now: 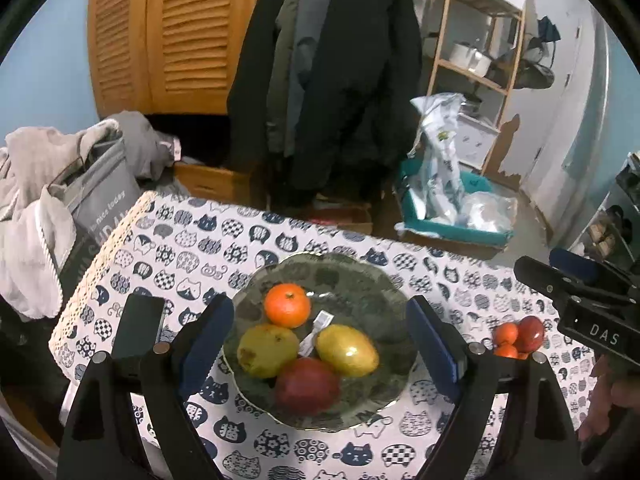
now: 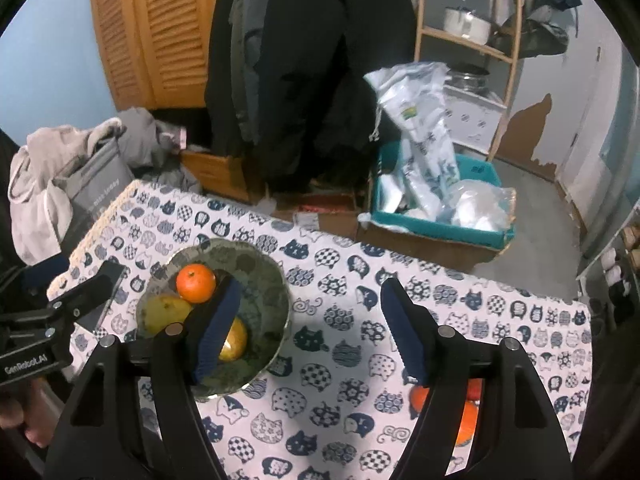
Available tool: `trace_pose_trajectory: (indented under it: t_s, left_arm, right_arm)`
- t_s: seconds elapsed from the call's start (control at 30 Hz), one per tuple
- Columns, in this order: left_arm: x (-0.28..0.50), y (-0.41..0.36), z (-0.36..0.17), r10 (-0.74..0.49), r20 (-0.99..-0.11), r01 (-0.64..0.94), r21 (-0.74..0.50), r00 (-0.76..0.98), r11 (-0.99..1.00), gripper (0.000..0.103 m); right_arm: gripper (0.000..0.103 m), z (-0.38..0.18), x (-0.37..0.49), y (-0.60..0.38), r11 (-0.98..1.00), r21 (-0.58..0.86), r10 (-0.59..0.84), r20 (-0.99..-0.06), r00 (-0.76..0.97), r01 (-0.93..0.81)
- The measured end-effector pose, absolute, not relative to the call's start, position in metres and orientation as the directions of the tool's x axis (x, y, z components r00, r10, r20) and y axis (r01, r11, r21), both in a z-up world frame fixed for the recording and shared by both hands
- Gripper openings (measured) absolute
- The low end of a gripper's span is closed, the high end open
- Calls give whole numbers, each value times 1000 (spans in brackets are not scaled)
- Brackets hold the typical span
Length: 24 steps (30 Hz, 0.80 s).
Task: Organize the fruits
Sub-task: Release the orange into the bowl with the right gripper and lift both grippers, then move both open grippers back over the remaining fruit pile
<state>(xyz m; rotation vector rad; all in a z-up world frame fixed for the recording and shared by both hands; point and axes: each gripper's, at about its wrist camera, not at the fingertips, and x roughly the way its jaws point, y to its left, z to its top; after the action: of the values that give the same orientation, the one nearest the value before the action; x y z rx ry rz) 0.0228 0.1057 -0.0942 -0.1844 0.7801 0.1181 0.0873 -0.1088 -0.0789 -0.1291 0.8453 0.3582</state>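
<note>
Cat-print desk (image 1: 168,248): plate (image 1: 360,276) holds four fruits. Both tools empty, jaws apart: left tool (image 1: 320,340) frames the plate, right tool (image 2: 308,320) beside it. Next: loose fruits (image 1: 520,336) at 3 o'clock, grab one.

Left wrist view: looks forward and steeply down between its own two fingers onto the glass plate (image 1: 320,412) of fruit, close above the cat-print tablecloth (image 1: 280,448)
Right wrist view: same downward tilt, set further right; the plate (image 2: 272,296) sits left of centre, bare cloth (image 2: 340,380) fills the middle
Facing: both toward the louvred wooden doors (image 1: 160,32) and hanging dark coats (image 1: 348,80) beyond the table's far edge
Shared ground: plate, tangerine (image 1: 287,305) (image 2: 196,283), cloth, teal box (image 1: 452,228) (image 2: 436,228), shelf rack
Cross-sight: each view catches the other gripper at its edge (right gripper (image 1: 576,280) at the right, left gripper (image 2: 60,312) at the left)
</note>
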Motion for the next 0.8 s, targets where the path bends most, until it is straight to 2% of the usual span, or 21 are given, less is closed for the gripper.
trace_pose_trajectory:
  t_s: [0.13,0.47,0.6,0.8]
  left_arm:
    - [18,95,-84,29,-691,-150,-116,722,982,90]
    - [9,73,-60,9,-653,-113,-117,757,987,94]
    - [3,62,-47,7,-621,-91,-104,784,990,101]
    - [0,39,-32,-6,-588,-44,-71,809,997,102]
  right_arm:
    - [82,-64,75,-122,936,13,253,-721,645,-352]
    - [84,-35,42,-154,941,-2,251,-669,699,-339]
    - [84,-26,31,-168,944,-12,244,-651,719,-331]
    - [84,-15,18,-189,952,-34,220,-618,755,-305]
